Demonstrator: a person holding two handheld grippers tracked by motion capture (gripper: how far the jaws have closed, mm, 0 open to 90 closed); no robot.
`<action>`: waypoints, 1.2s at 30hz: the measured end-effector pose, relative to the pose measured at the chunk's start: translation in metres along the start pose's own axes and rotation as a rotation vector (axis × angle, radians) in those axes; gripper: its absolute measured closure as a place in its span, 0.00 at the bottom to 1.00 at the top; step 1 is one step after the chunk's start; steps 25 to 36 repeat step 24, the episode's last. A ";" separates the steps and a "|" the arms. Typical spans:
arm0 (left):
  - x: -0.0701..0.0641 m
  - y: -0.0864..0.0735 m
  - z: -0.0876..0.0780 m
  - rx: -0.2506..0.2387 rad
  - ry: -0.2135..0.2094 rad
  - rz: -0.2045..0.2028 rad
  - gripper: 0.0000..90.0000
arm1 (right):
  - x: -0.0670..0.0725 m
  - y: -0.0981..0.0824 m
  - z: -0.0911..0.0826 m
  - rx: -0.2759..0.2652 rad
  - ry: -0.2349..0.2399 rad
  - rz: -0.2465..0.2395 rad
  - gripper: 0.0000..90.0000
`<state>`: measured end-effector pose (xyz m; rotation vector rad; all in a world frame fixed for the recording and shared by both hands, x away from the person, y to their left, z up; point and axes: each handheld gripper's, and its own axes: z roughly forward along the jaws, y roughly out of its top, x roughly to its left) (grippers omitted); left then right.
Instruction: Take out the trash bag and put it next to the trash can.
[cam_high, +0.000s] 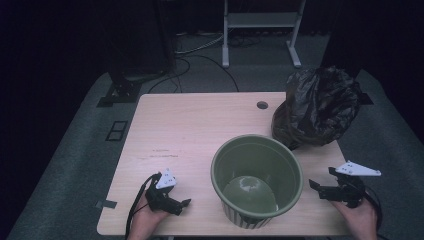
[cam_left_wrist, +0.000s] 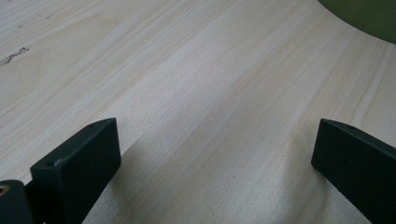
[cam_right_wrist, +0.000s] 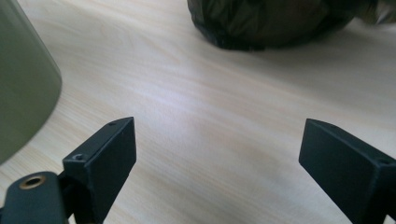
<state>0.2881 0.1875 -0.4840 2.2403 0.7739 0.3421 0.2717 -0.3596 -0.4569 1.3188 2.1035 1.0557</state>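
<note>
Bin (cam_high: 257, 172): stood upright at table (cam_high: 190, 125) near edge, centre-right, mouth up, axis vertical.
Left gripper (cam_high: 181, 204): jaws spread wide, nothing held, left of bin.
Right gripper (cam_high: 320, 186): jaws spread wide, nothing held, right of bin.
Bag (cam_high: 316, 107): far right.

Dim room, bright tabletop.
Lit from overhead onto the pale table (cam_high: 190, 130); black beyond its edges. Faint sheen inside the green bucket (cam_high: 257, 178). Soft, slightly grainy from above. Blurred near jaws and soft shadows beneath them in both gripper views.
</note>
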 end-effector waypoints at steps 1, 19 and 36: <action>0.000 0.000 0.000 0.000 0.000 0.000 0.00 | 0.000 0.000 0.000 0.000 0.000 0.000 0.11; 0.000 0.000 0.000 0.000 0.000 0.000 0.00 | 0.005 -0.020 0.024 0.094 -0.001 -0.023 0.11; 0.000 0.000 0.000 0.001 0.000 0.001 0.00 | 0.005 -0.020 0.024 0.094 -0.004 -0.019 0.11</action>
